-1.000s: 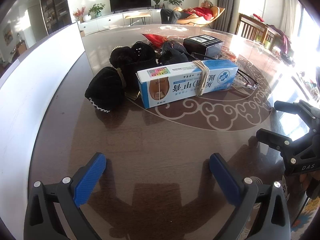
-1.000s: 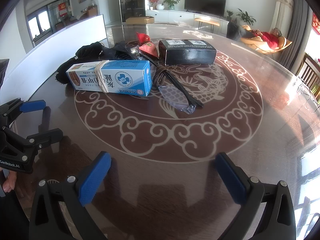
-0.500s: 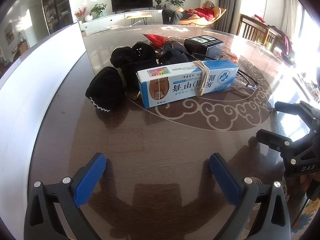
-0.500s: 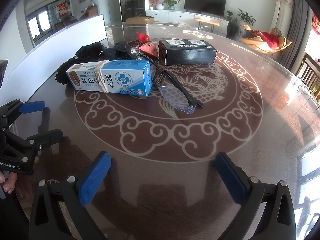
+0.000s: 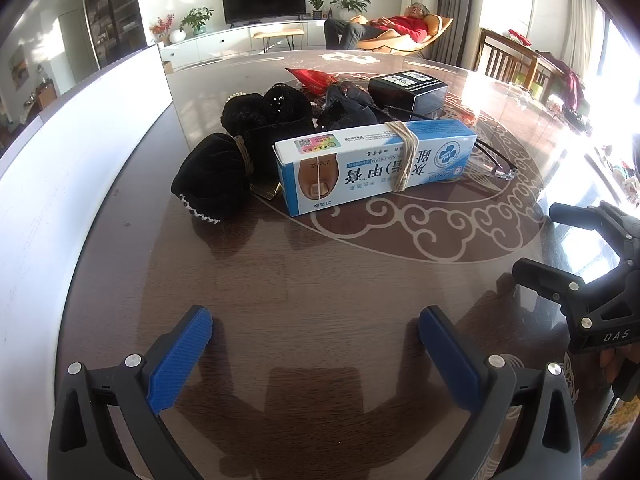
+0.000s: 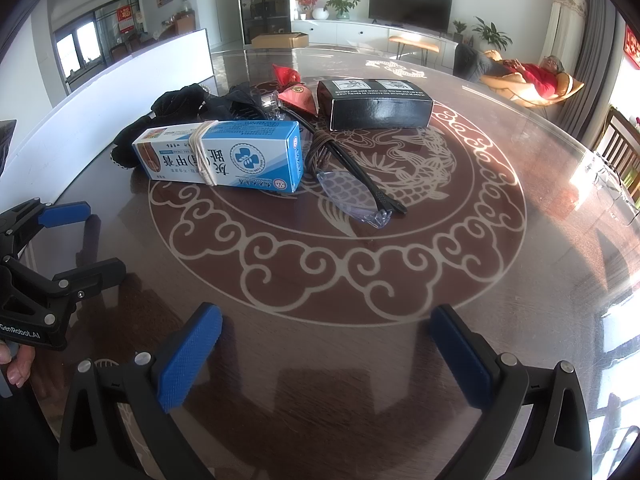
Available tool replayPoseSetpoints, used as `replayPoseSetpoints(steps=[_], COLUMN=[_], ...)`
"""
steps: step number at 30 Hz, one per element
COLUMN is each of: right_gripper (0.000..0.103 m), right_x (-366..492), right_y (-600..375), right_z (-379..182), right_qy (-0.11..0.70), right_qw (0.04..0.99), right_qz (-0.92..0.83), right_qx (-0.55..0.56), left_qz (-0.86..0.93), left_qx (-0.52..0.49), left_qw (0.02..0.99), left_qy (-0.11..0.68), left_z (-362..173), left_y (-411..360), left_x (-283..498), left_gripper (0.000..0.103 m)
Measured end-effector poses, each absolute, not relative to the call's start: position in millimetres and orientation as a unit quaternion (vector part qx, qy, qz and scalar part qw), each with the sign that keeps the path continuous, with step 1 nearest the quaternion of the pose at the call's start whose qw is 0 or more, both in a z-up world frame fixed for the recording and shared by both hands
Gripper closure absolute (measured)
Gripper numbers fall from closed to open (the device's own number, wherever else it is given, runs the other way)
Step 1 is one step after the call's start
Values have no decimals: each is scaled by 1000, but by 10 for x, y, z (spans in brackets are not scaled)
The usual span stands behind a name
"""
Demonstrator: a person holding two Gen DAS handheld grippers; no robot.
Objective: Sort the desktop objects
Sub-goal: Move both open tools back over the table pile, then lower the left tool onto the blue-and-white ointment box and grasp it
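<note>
A blue and white cream box (image 5: 372, 164) with a rubber band lies on the round table (image 5: 320, 292), also in the right wrist view (image 6: 224, 156). Black cloth pouches (image 5: 240, 152) lie left of it. A pair of glasses (image 6: 352, 184) lies right of the box. A black box (image 6: 380, 104) and a red pouch (image 6: 296, 92) sit behind. My left gripper (image 5: 316, 340) is open and empty, well short of the box. My right gripper (image 6: 328, 340) is open and empty, short of the glasses.
A white panel (image 5: 60, 168) runs along the table's left side. The right gripper shows at the right edge of the left wrist view (image 5: 580, 252). The left gripper shows at the left edge of the right wrist view (image 6: 60, 240). A person lies in a chair (image 6: 532, 80) beyond the table.
</note>
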State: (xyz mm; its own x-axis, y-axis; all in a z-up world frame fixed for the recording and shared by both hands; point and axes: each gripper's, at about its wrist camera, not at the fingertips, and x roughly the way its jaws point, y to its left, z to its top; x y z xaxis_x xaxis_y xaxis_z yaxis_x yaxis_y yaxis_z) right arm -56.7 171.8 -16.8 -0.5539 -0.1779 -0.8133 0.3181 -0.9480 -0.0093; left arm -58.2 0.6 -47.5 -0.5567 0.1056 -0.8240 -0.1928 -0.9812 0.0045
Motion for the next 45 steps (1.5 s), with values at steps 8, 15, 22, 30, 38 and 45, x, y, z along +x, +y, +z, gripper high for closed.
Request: replayPoseSetpoints(steps=[8,15,22,30,38,45], right_gripper=[0,0,0,0,5,5], right_x=[-571,-575,-624,-1369,-1266,-985], right_y=[1716,1720,1904,1621,1201,1366], right_z=[-167,-167,-7,382,206,134], right_qy=[78,78,28,108,158,159], right_qw=[141,142,101,77,271,253], right_qz=[-878,-878,-903,-921,-855,-860], right_qx=[451,451,417,367,414,413], left_qz=[884,884,884,884,905,903], left_qx=[-466,-467,-467,-467,-420,-397], left_qw=[42,10,9,9,25,39], left_qy=[23,5,5,4,-66,-158], left_z=[-470,-480,-481,-483,-258,-209], left_y=[-159,-301,-297,-298,-548,-833], left_x=[-596,-640,-650,-671,-531,-541], left_gripper=[0,0,0,0,0,0])
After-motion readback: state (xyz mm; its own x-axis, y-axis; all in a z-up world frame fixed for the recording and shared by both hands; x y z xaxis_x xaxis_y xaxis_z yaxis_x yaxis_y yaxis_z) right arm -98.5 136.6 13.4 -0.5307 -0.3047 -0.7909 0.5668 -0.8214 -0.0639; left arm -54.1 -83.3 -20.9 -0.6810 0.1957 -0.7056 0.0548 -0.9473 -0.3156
